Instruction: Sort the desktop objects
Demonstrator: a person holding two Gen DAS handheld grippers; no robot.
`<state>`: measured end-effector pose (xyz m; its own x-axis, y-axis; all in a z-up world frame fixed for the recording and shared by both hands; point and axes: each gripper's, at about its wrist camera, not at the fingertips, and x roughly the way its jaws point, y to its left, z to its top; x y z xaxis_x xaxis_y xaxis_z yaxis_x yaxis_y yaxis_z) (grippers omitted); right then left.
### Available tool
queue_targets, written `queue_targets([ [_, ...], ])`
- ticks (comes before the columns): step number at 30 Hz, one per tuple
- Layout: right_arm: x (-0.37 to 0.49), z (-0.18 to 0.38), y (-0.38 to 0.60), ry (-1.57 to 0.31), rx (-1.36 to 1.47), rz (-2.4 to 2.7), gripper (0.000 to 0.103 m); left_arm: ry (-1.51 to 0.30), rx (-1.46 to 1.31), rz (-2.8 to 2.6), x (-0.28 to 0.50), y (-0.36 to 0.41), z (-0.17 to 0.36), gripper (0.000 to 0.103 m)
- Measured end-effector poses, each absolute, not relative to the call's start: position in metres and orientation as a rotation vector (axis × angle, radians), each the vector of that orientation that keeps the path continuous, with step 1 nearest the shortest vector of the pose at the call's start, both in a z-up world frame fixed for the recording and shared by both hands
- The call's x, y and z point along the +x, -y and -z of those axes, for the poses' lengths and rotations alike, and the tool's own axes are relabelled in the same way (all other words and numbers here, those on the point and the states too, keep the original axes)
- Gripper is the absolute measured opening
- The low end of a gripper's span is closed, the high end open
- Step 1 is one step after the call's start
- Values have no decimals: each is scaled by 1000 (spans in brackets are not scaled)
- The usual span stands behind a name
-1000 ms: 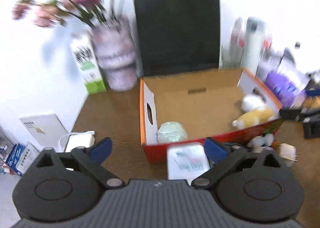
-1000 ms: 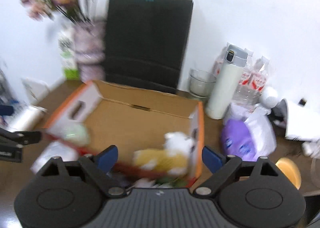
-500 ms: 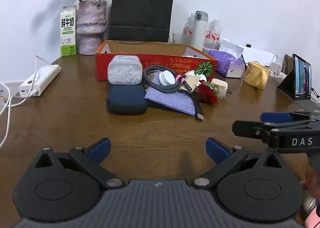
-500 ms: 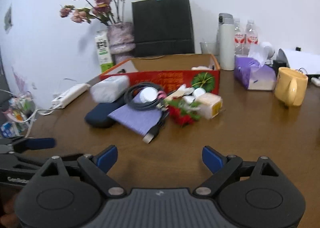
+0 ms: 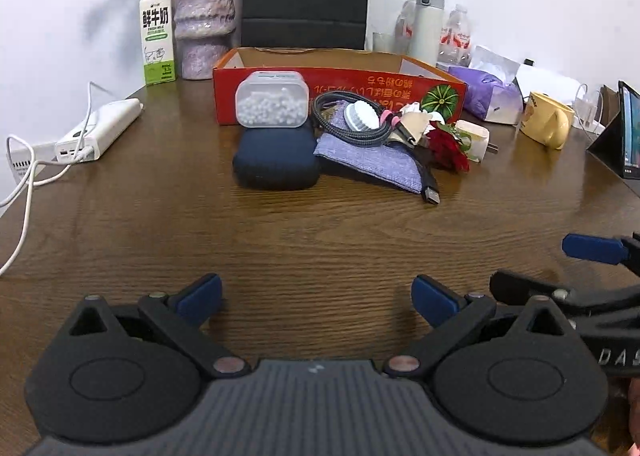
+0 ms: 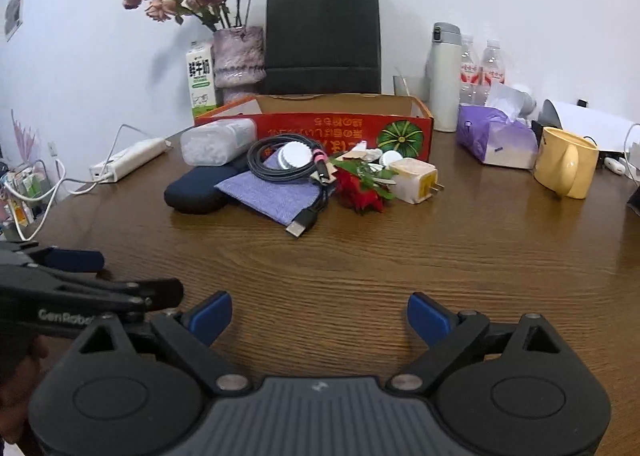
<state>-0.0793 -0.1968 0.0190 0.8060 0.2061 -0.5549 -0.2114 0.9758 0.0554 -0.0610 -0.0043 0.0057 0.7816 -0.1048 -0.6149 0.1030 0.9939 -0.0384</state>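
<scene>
Fingers of both the left gripper (image 5: pixel 316 298) and right gripper (image 6: pixel 319 314) are spread, empty, well short of the box (image 5: pixel 340 86). The cable (image 5: pixel 352 124) coiled over the pile before it could snag and drag neighbours.

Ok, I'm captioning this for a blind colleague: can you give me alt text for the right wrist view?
The open right gripper hovers low over a brown wooden table, facing a pile of small objects: a coiled cable, purple pouch, navy case, red rose and charger plug. Behind them stands a red cardboard box.
</scene>
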Motion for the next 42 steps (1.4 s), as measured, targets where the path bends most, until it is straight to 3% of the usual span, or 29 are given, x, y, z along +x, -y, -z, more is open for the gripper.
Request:
queue_targets([
  [15,-63,-24,215,-652,81,-242,95,-569,-7,147,-59,2,-17,103],
  [26,9,-47,224,-600,30,-217,85,-563,12,110,41,-6,-36,103],
  [32,60,-38,217,-638,39,-230,54,-573,39,43,107,-5,-42,101],
  [34,71,-32,212,-663,31,-242,48,-582,28,51,117,-5,-39,90],
  [36,76,-30,210,-661,19,-242,35,-578,2,46,118,-8,-38,67],
  [42,66,-34,212,-634,30,-240,31,-533,-13,-14,81,-9,-49,66],
])
